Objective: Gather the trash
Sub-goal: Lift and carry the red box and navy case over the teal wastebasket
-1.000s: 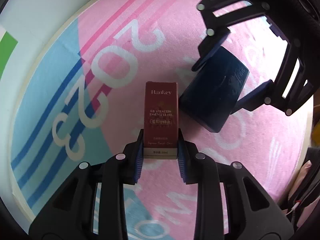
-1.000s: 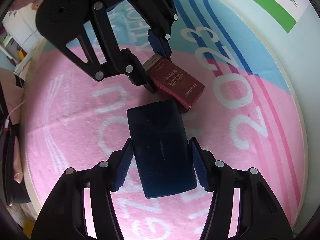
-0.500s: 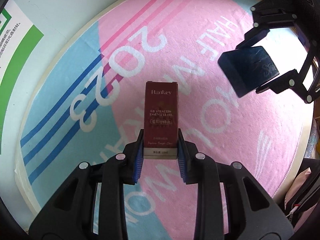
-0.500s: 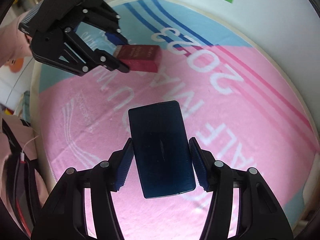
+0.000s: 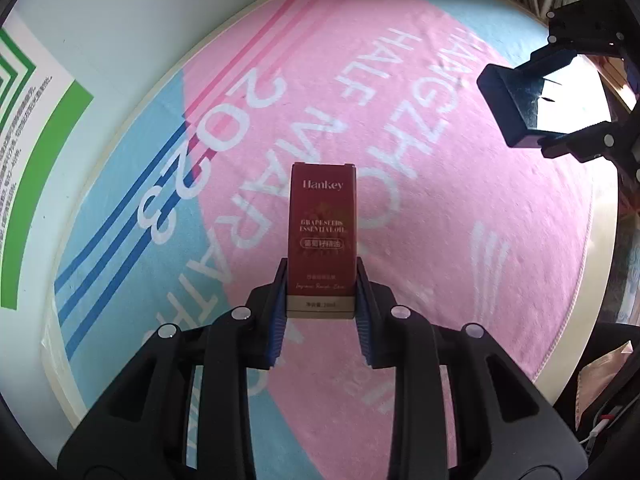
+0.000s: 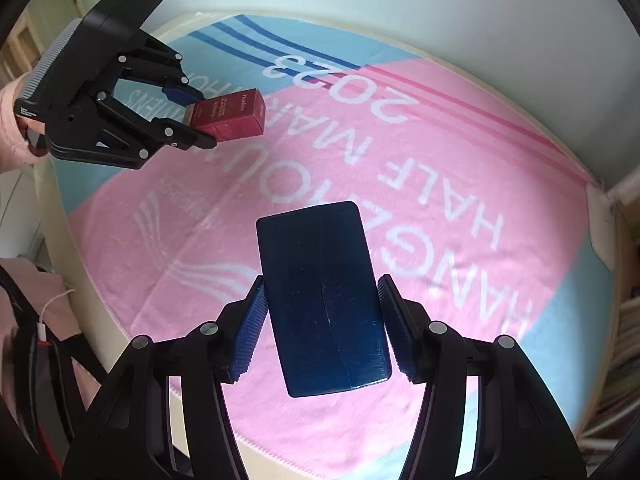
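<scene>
A: We are holding two things at once, both lifted clear of the pink and blue towel [image 5: 460,240]. Our left gripper [image 5: 321,280] is clamping the dark red carton [image 5: 322,236] by its lower end, one blue pad [image 5: 279,312] pressing on each side, so its jaws are closed on the carton and nothing else.

B: And we are reading "Hankey" and "essential oil" on the face turned to the left camera. The carton is sticking out past the fingertips, hanging above the towel about where the pink field is meeting the blue one, near the white "2023".

A: Our right gripper [image 6: 320,312] is gripping the dark blue box [image 6: 322,300] across its width, the ribbed blue pads [image 6: 250,332] squeezing both long sides. Its jaws are standing wider than the left pair, since this box is broader.

B: From the right camera we are seeing the blue box hovering over the pink middle of the towel, tilted slightly between the fingers. The left gripper with the red carton is showing over the towel's far left corner, well apart from the blue box.

A: From the left camera the blue box is hanging beyond the towel's upper right edge. A pink sleeve [image 6: 10,120] is showing behind the left gripper.

B: We are seeing no other loose item lying on the towel.
</scene>
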